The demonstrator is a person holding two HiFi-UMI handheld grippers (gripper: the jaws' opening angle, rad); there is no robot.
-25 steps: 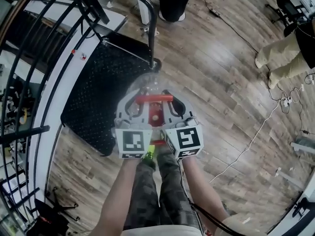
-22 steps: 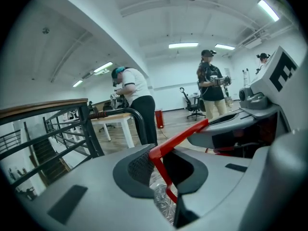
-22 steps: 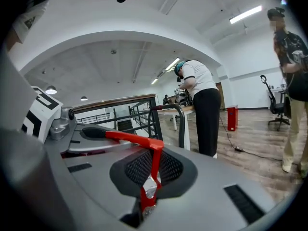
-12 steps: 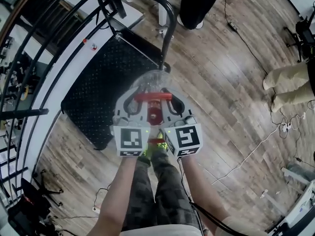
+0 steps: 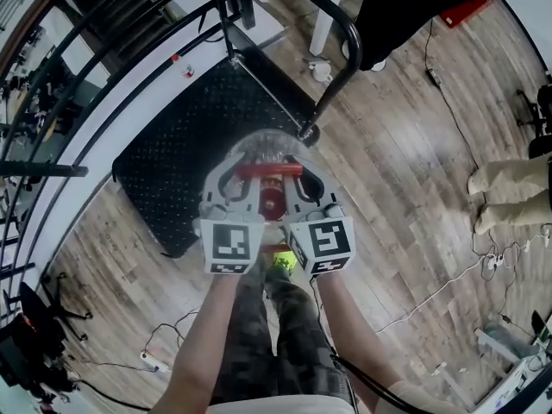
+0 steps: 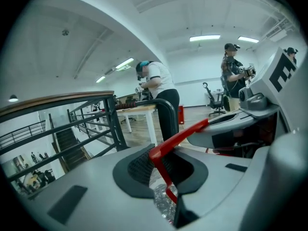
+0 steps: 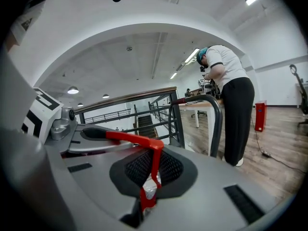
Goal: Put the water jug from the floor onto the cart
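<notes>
The clear water jug (image 5: 267, 147) hangs off the floor by its red handle (image 5: 269, 170), at the near edge of the cart's black deck (image 5: 194, 149). My left gripper (image 5: 244, 173) is shut on the handle's left end and my right gripper (image 5: 297, 173) on its right end. In the left gripper view the red handle (image 6: 179, 135) crosses the dark pads of the left gripper (image 6: 163, 170), with crinkled clear plastic (image 6: 162, 203) below. In the right gripper view the right gripper (image 7: 150, 171) clamps the same handle (image 7: 134, 139). The jug's lower body is hidden under the grippers.
The cart's black push bar (image 5: 343, 59) rises just beyond the jug. A curved black railing (image 5: 103, 67) runs along the left. A person in dark trousers (image 5: 405, 7) stands behind the cart, another (image 5: 509, 188) at the right. Cables (image 5: 431, 274) lie on the wood floor.
Both grippers have carried the jug toward the cart. The deck's edge and the push bar's post now stand closer to the jug. The hold on the red handle is the same.
</notes>
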